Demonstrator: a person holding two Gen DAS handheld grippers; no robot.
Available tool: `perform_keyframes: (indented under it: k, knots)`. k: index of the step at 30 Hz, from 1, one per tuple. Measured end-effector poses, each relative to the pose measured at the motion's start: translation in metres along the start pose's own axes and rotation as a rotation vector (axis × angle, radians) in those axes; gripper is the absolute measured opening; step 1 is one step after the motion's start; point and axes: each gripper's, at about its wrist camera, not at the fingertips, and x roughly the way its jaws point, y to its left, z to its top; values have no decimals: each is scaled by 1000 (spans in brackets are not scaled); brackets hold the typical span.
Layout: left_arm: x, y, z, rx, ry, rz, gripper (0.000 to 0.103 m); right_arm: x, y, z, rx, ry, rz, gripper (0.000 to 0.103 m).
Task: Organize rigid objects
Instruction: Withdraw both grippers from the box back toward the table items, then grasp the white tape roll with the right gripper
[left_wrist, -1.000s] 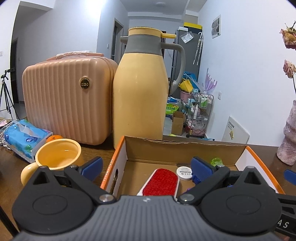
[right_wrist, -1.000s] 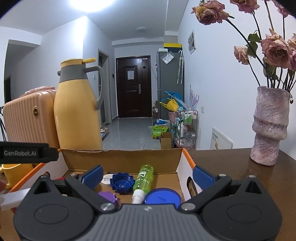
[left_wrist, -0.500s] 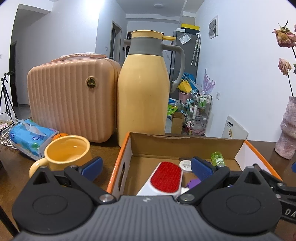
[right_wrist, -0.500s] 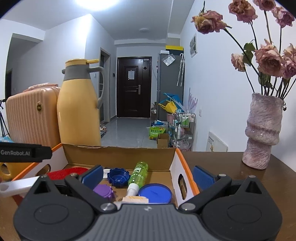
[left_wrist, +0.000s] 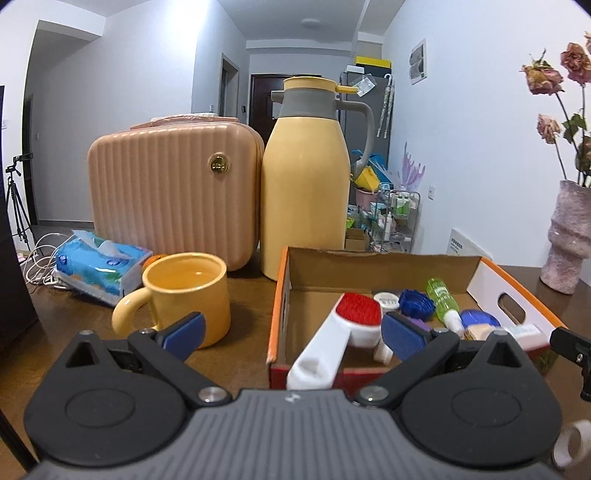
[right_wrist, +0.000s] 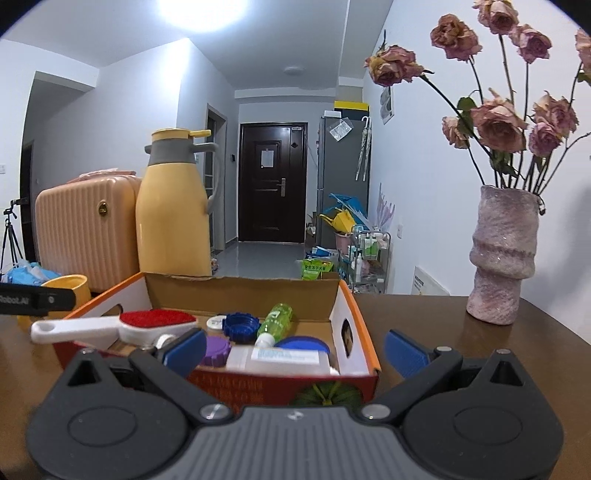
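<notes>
Both claws pulled back, brush (left_wrist: 341, 339) in box (left_wrist: 280, 302)

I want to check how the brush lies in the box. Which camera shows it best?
The right wrist view: the whole brush shows side-on, its handle sticking out over the box edge. In the left wrist view it is foreshortened, partly behind the left gripper.

One cardboard box (right_wrist: 352, 334), one lint brush (right_wrist: 114, 326), one green bottle (right_wrist: 276, 320), perhaps four lids showing, one mug (left_wrist: 186, 290), one thermos (left_wrist: 306, 177), one vase (right_wrist: 504, 254).
</notes>
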Motion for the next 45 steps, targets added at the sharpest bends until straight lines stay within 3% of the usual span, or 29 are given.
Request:
perform_keyframes:
  k: [18,30,39,45]
  knots:
    - [-51,19,-41,66,55,-80,103,-62,-6,-46,-9,91,-3,103]
    - [-67,22,-61,91,94,-103,103,-79,-7,-62,26,144,-41,103]
    - [-61,14,-67,125,113,-101,103,-67,7,-62,48,156,-67,84]
    - [-61,14,-66,120,109,-98,103,-47,1,-63,131,219,-100,61]
